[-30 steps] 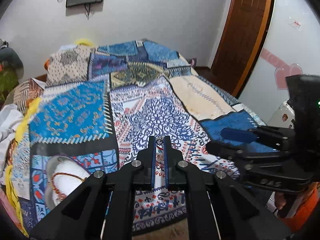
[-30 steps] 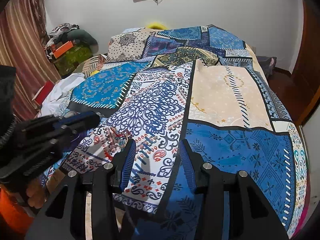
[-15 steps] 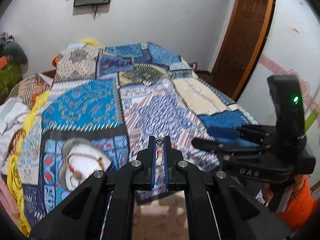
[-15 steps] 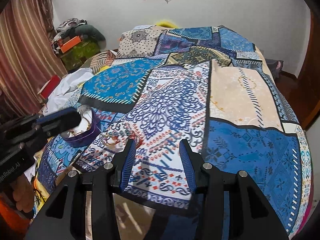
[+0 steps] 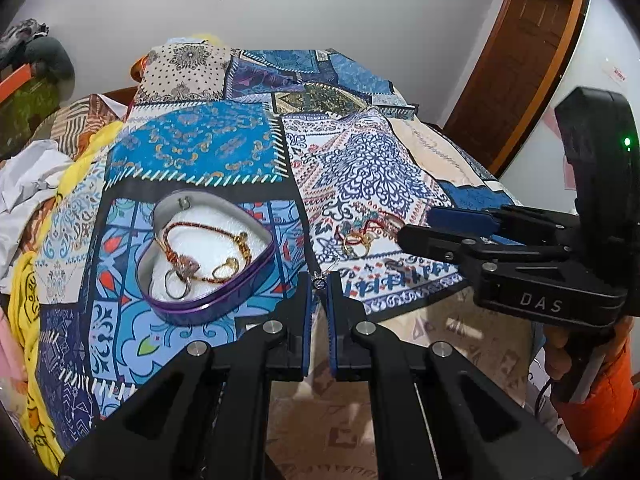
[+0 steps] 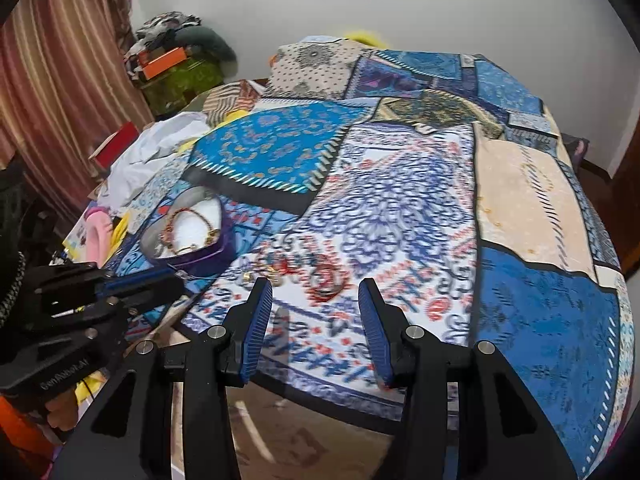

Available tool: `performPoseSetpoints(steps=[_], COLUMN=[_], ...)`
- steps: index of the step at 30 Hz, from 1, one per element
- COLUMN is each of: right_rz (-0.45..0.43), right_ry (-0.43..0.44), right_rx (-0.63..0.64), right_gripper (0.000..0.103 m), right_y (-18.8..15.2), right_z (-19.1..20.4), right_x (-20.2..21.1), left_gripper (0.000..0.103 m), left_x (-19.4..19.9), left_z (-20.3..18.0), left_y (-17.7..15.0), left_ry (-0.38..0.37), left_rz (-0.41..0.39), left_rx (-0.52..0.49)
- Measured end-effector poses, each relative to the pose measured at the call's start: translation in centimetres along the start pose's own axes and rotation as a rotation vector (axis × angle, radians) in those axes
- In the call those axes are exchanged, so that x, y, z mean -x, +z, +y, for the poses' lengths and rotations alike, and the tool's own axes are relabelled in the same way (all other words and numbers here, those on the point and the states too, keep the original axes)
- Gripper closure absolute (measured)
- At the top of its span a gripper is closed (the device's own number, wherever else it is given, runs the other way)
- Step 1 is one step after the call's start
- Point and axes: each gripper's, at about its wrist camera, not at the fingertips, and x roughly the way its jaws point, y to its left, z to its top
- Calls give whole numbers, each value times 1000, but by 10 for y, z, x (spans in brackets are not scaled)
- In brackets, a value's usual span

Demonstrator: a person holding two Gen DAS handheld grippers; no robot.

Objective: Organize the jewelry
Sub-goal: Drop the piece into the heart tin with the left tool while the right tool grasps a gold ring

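A purple heart-shaped tin [image 5: 208, 256] with a white lining sits on the patterned bedspread and holds a beaded bracelet [image 5: 200, 248] and rings. It also shows in the right wrist view [image 6: 188, 236]. My left gripper [image 5: 319, 282] is shut on a small silver jewelry piece [image 5: 319, 280], held above the bed's near edge, right of the tin. Loose red and gold jewelry [image 5: 362, 236] lies on the bedspread [image 5: 192, 148], also in the right wrist view [image 6: 324, 276]. My right gripper [image 6: 316, 292] is open and empty just short of that pile.
White cloth and yellow fabric [image 5: 36, 184] lie along the bed's left side. A wooden door [image 5: 516, 64] stands at the right. Boxes and clothes are piled by the curtain [image 6: 172, 64]. Beige rug [image 5: 320, 432] lies below the bed edge.
Both grippers have drawn back and up from the bed, so the tin and the loose jewelry have come into view. The left gripper stays shut on the small piece; the right stays open.
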Motion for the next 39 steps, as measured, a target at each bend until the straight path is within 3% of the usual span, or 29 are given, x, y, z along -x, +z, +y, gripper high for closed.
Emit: performPoseSetpoints(steps=[9,23,27,28,39], right_rz=[50,90,81,80,28], right_ry=[23,-40,-29,-28,-16], right_rx=[52,218,200,192,141], right_gripper=[63,80,81,95,95], right_y=[3,-3,-2,-1,-2], right_z=[26,51,46,45,36], right_x=[-24,-41,-38,-36,-11], left_gripper=[98,98,98,98,98], left_x=[-4,-11,-10,-10,-2], left_z=[8,19,19,18,7], left_y=[-10,-15,-13,-13,-3], left_ry=[-32,-71,-71,-72,-45], left_rz=[19,27,25,24,-4], left_rx=[18,52,53,54,28])
